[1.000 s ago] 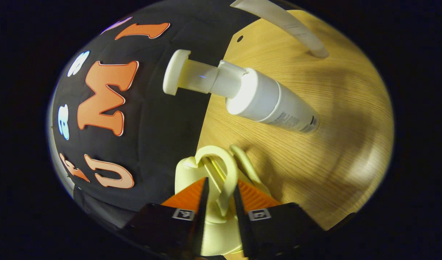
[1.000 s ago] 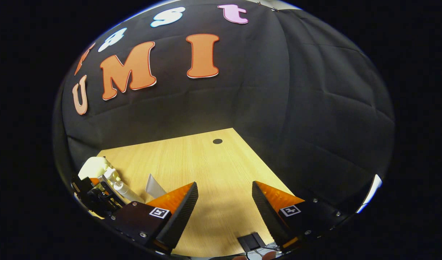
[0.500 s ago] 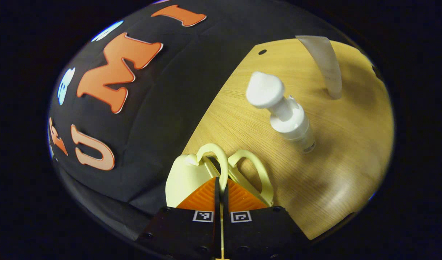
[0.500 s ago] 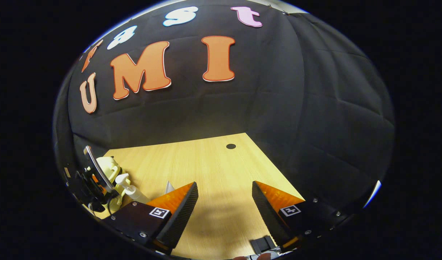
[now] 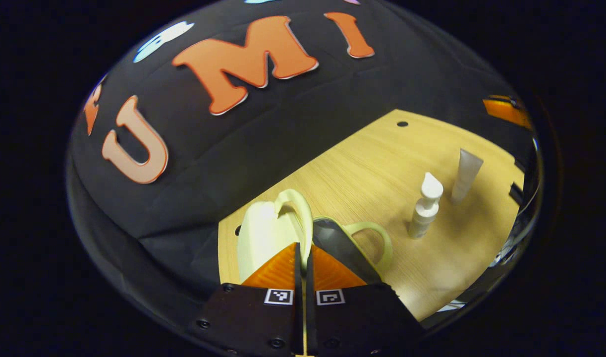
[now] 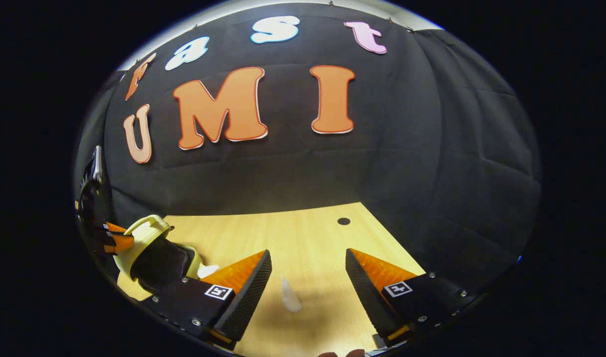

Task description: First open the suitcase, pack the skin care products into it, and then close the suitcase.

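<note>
- Suitcase [image 5: 263,233]: we list one small pale-yellow hard case, at the near left part of the tabletop [image 5: 362,163], close to the booth wall. It stands partly open: the lid half is raised toward upright, its handle [image 5: 299,208] arching up and toward the camera; the other half lies lower and to the right, dark lining [image 5: 335,245] showing, with its own handle loop [image 5: 374,238] pointing out over the tabletop. In the right gripper view the same suitcase [image 6: 146,240] sits at far left, its dark interior facing that camera.
- Left gripper [image 5: 303,263]: we see its fingers clenched on the lid's handle, one on each side of it, almost no gap between them. In the right gripper view this gripper [image 6: 112,238] appears at the left edge, touching the lid's rim.
- Pump bottle [image 5: 424,210]: white, upright, long axis vertical, nozzle pointing up and slightly left; well right of the suitcase.
- Tube [image 5: 465,174]: white, standing upright with the flat crimped end up, just beyond and to the right of the pump bottle, apart from it.
- Right gripper [image 6: 307,277]: we record its fingers spread wide, grasping nothing, above the tabletop. A small white upright item [image 6: 290,297] shows between them, farther off; we cannot tell which product it is.
</note>
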Demonstrator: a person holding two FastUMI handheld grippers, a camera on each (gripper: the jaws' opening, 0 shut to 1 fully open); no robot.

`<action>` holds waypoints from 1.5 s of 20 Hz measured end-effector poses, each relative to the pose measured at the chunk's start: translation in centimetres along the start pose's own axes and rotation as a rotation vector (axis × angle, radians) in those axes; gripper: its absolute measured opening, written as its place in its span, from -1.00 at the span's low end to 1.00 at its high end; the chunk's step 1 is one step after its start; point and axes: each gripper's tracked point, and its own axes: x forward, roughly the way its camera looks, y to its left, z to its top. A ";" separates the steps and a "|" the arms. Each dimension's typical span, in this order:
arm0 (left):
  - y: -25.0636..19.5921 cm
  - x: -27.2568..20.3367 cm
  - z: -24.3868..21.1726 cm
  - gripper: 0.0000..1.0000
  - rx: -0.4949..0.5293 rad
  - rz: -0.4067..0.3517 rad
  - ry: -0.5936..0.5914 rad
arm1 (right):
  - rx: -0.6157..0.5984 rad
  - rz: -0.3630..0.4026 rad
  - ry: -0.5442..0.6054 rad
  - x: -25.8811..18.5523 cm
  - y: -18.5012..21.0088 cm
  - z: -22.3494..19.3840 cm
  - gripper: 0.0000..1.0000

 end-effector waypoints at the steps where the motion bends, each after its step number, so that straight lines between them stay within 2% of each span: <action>1: 1.5 -0.5 0.1 -0.94 -0.040 -0.004 -0.013 | -0.005 0.000 -0.008 -0.2 0.9 0.5 0.92; 8: 12.0 -2.1 -3.8 -0.95 -0.282 -0.017 -0.050 | -0.036 0.010 -0.058 -1.5 6.7 3.6 0.91; 9: 13.6 -2.2 -4.8 -0.95 -0.299 -0.013 -0.050 | -0.033 0.014 -0.060 -1.8 7.5 3.8 0.91; 10: 15.1 -2.2 -5.9 -0.95 -0.307 -0.011 -0.047 | -0.030 0.023 -0.061 -1.9 8.3 3.9 1.00; 11: 16.5 -2.2 -6.9 -0.95 -0.311 -0.011 -0.043 | -0.029 0.030 -0.059 -2.1 9.3 3.9 0.90; 12: 18.1 -2.3 -8.1 -0.94 -0.313 -0.013 -0.042 | -0.027 0.036 -0.058 -2.4 10.0 3.9 1.00; 13: 19.4 -2.1 -9.3 -0.94 -0.321 -0.013 -0.036 | -0.023 0.042 -0.058 -2.6 10.9 3.9 0.91; 19: 26.1 0.9 -17.8 -0.95 -0.423 -0.029 0.009 | -0.003 0.073 -0.054 -2.9 15.5 3.9 0.90; 26: 27.9 7.5 -31.5 -0.94 -0.644 -0.108 0.143 | -0.015 0.048 -0.057 -2.8 18.4 2.9 0.91; 29: 26.2 9.9 -36.1 -0.94 -0.707 -0.155 0.203 | -0.016 0.045 -0.046 -2.9 19.3 1.9 0.91; 30: 25.5 10.5 -37.1 -0.94 -0.703 -0.166 0.211 | -0.020 0.041 -0.045 -2.9 19.4 1.7 1.00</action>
